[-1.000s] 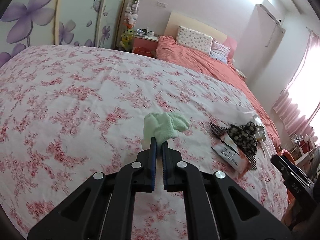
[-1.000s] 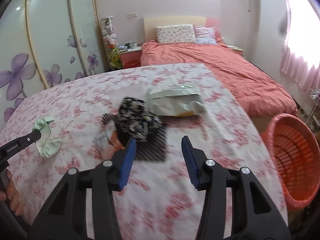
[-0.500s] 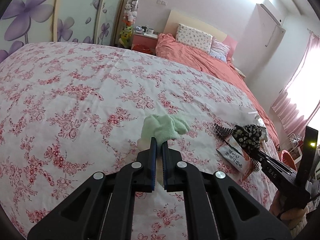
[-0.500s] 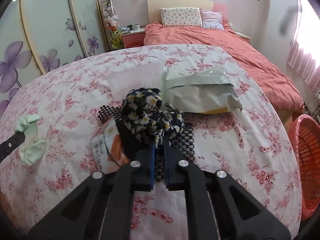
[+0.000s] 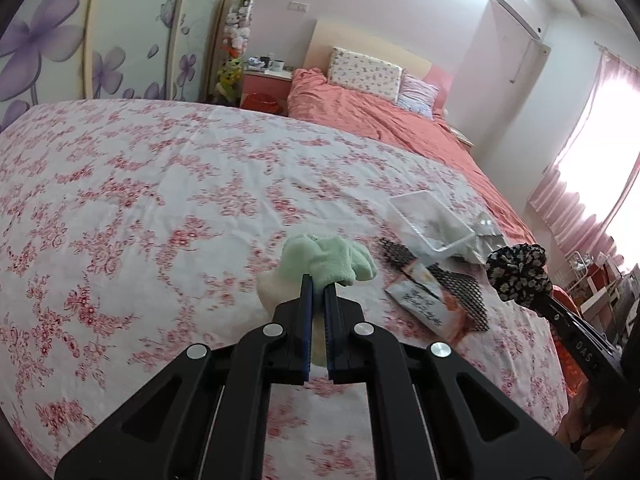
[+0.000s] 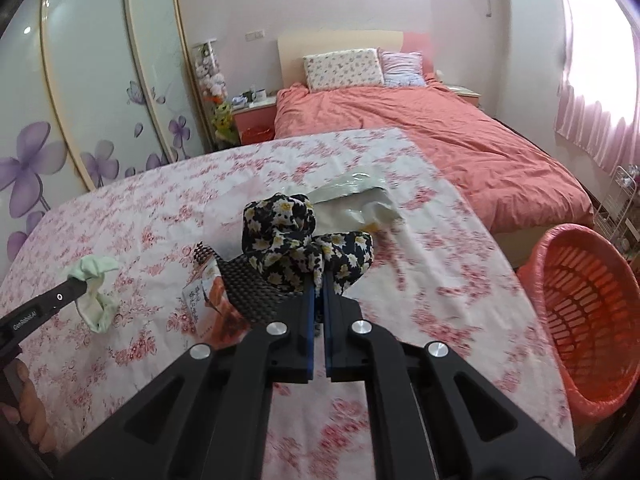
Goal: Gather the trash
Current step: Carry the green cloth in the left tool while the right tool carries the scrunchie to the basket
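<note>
Two scrunchies are lifted off the floral sheet (image 5: 160, 200). The left gripper (image 5: 316, 284) pinches the green scrunchie (image 5: 328, 258), whose loop hangs down, long axis roughly vertical in the right view. The right gripper (image 6: 318, 280) is clamped on the black floral scrunchie (image 6: 304, 248), which bunches up and away from the fingers, stretched left to right. Below lie a black mesh (image 6: 248, 284), snack packet (image 6: 200, 296), clear tray (image 5: 432, 220) and grey bag (image 6: 360, 200). The red basket (image 6: 592, 308) stands right of the bed.

Both wrist cameras are looking low along their fingers across the floral bedspread (image 5: 168, 200) — toward the headboard (image 6: 340, 46). Each is catching the other's gripper — and the same litter.
</note>
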